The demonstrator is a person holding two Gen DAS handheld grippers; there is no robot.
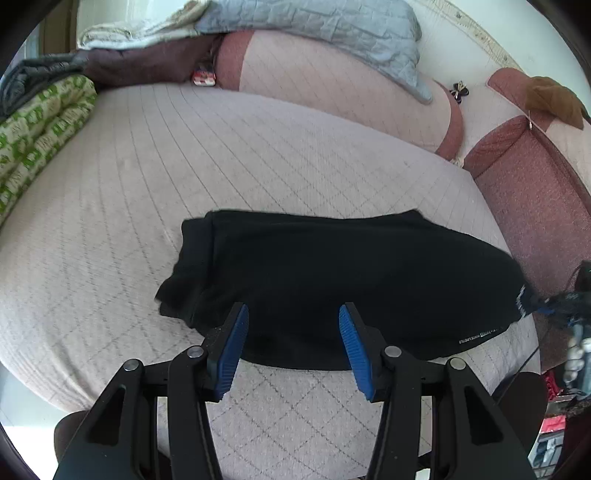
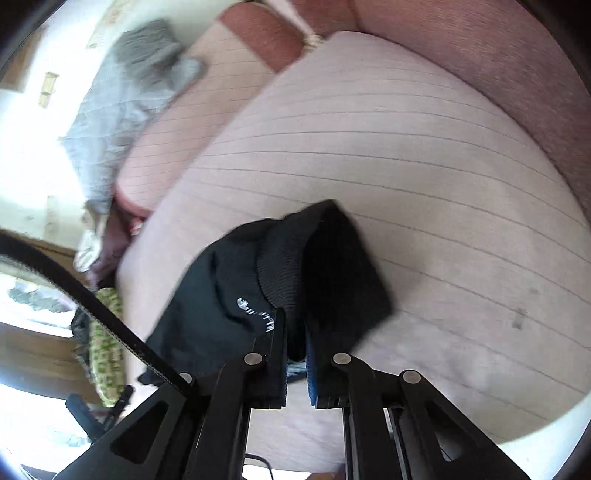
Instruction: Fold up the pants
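Note:
Black pants (image 1: 332, 273) lie folded in a compact bundle on the pale quilted seat cover (image 1: 147, 177). White lettering shows near their right end. My left gripper (image 1: 293, 309) is open, and its blue pads (image 1: 232, 350) hang over the bundle's near edge with nothing pinched between them. At the far right of the left wrist view the right gripper (image 1: 565, 306) appears blurred at the pants' right end. In the right wrist view the right gripper (image 2: 295, 321) is shut on a bunched fold of the black pants (image 2: 221, 295), beside a ribbed band.
A green patterned cushion (image 1: 40, 125) lies along the left edge. A grey quilt (image 1: 314, 26) drapes over the pink backrest. The reddish sofa arm (image 1: 535, 192) rises on the right with a brown cloth (image 1: 550, 99) on it. A small red and white box (image 1: 203, 75) sits at the back.

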